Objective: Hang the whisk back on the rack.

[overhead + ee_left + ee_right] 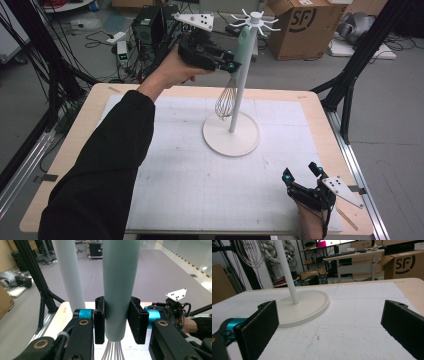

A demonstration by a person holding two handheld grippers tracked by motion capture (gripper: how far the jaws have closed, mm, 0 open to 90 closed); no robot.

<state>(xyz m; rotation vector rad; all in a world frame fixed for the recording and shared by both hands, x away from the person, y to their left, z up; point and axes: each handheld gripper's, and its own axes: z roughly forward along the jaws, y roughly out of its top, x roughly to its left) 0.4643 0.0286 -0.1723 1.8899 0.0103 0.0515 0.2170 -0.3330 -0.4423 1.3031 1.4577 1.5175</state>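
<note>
Here the left gripper (pixel 231 61) clamps its fingers on the whisk (pixel 235 75)'s pale, stiff handle beside the stand (pixel 231 134) pole; light, springy wires dangle. Right gripper (pixel 302 175) rests spread wide.

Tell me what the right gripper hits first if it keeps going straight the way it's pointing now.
Probably the round white base of the utensil stand. The open right gripper points across the foam mat, with bare mat ahead, then the base slightly left of centre. Depth is uncertain; it might pass just beside the rim.
</note>
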